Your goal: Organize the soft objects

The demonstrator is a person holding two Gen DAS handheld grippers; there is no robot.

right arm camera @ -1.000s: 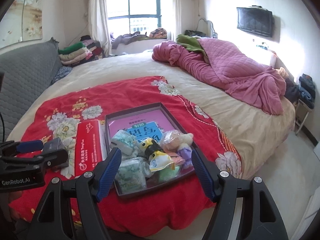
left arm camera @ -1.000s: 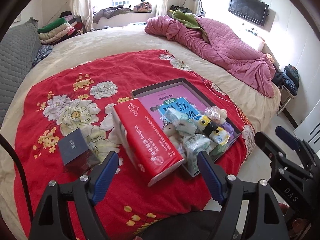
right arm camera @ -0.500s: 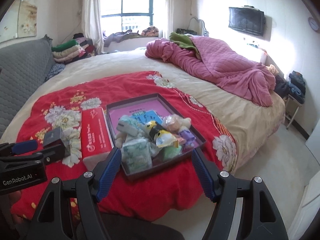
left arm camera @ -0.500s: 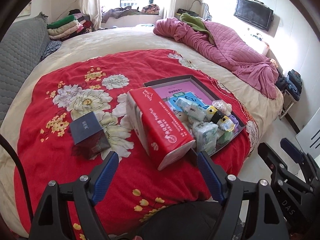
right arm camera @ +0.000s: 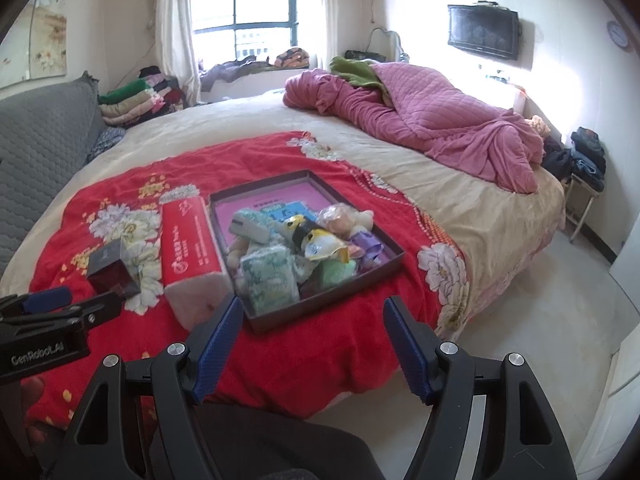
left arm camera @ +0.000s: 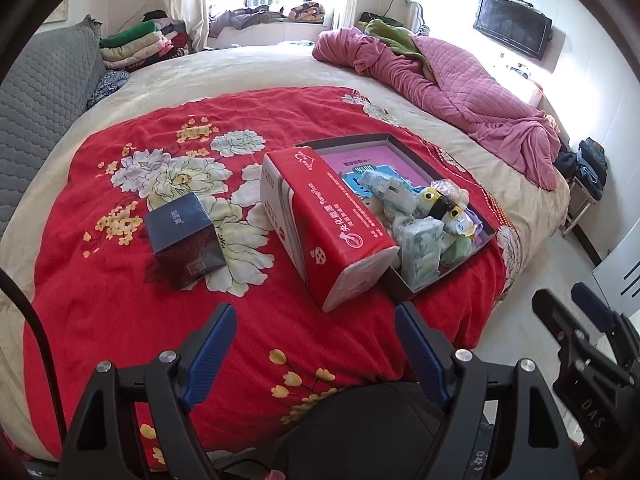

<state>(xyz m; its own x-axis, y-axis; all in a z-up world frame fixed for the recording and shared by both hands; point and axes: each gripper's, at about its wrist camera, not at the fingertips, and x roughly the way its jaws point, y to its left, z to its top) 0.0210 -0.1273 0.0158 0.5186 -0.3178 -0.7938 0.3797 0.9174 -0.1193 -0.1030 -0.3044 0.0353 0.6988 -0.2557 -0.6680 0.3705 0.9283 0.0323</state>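
On the bed's red floral blanket (left arm camera: 120, 300) sits a shallow tray (right arm camera: 340, 292), soft toys (right arm camera: 280, 256) heaped at its near end, probably awaiting sorting. Red tissue pack (left arm camera: 332, 232) lies against its left wall; dark box (left arm camera: 184, 236) apart. Left gripper (left arm camera: 316, 348) and right gripper (right arm camera: 312, 344): jaws spread, empty. Versus earlier: both views pulled back, more blanket visible.

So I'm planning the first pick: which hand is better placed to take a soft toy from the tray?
Probably right. The right gripper is open and faces the tray directly; the left gripper faces the tissue pack beside it.
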